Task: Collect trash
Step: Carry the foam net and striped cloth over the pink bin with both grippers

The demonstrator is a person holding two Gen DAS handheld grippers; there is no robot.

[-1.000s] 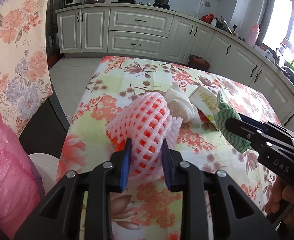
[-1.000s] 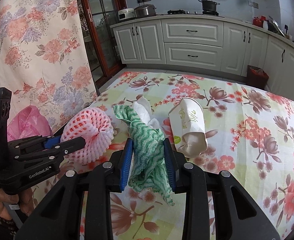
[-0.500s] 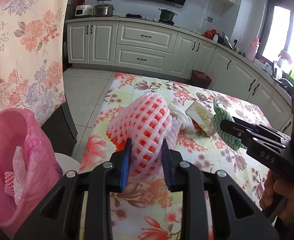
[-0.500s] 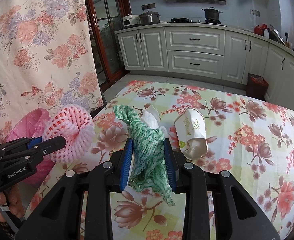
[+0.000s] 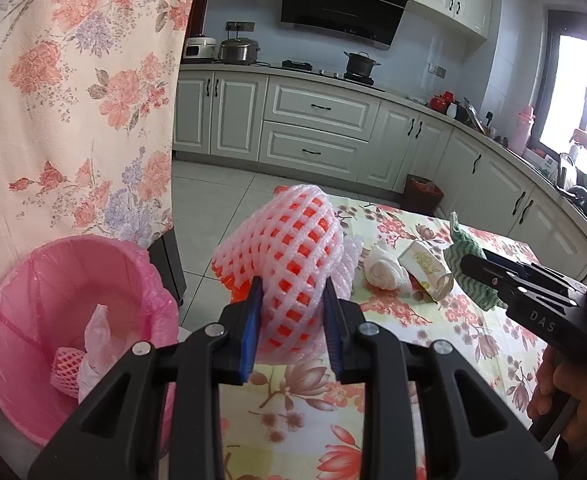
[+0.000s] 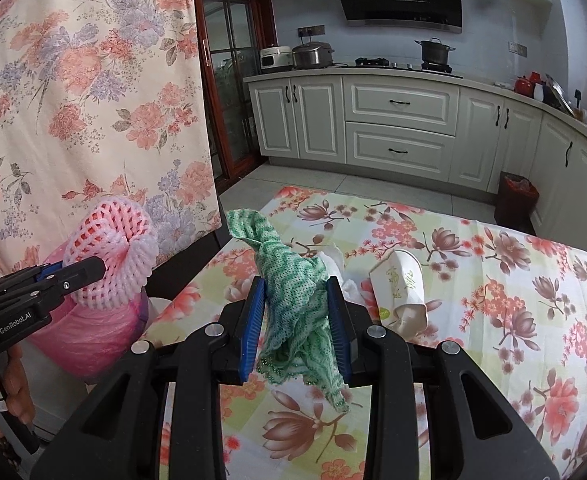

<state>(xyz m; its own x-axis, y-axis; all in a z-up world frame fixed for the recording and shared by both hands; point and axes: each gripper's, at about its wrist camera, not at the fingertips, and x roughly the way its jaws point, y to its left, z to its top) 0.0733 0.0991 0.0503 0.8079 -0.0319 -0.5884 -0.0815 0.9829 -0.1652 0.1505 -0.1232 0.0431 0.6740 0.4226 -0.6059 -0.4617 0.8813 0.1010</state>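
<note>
Left wrist view: foam fruit net (image 5: 281, 256) clamped between the jaws of the left gripper (image 5: 292, 332), held in the air beside the table edge.
Bin: pink-lined trash bin (image 5: 9, 320) lower left, holding another net piece and crumpled plastic.
Right gripper (image 6: 296, 324): jaws pinched on green cloth (image 6: 293, 292).
Table (image 6: 533, 320): paper cup (image 6: 403, 284) lying on its side, white tissue (image 5: 385, 268) beside it.

Left wrist view: looks forward along left gripper (image 5: 293, 324) fingers, from table's left edge, facing kitchen cabinets (image 5: 313, 128); bin (image 5: 73, 312) close at lower left. Right wrist view: looks along right gripper (image 6: 297, 324), same heading, over table (image 6: 513, 300). Shared: cabinets, table, cup (image 5: 425, 270) (image 6: 403, 288), bin (image 6: 89, 340). Each view shows other gripper at its edge.
</note>
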